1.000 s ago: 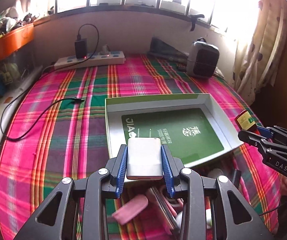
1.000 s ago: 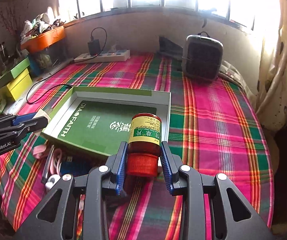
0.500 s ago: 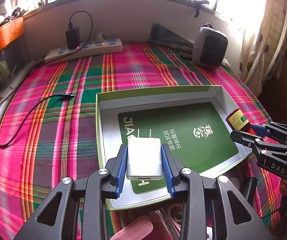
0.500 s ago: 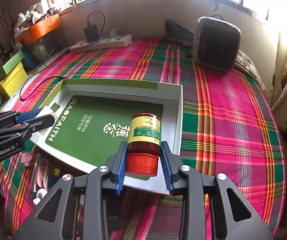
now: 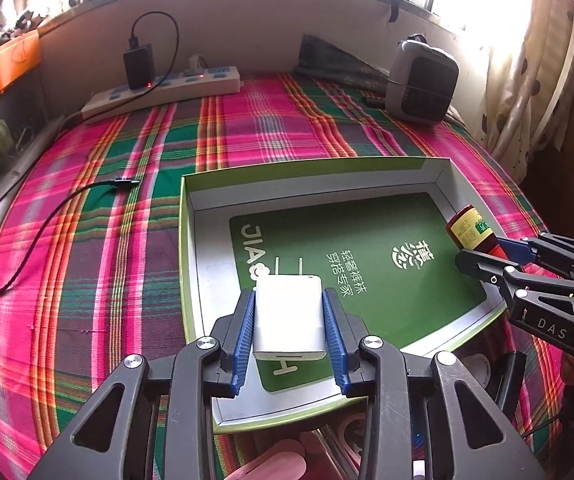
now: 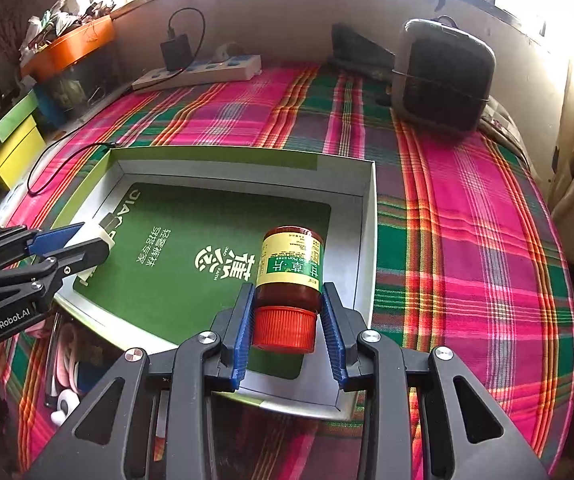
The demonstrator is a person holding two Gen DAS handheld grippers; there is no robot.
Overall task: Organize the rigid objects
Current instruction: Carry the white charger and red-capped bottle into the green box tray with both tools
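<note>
Left claw [image 5: 289, 322] clamped on white charger [image 5: 288, 316], right claw [image 6: 289, 318] clamped on red-capped bottle [image 6: 290, 276], both over open box [image 6: 367, 220].

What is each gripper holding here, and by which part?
The left gripper holds a white charger plug by its two flat sides. The right gripper holds a brown pill bottle by its lower body, just above the red cap.

Clutter [image 6: 67, 360] below the box [image 6: 367, 216] is half hidden, unidentifiable.
</note>
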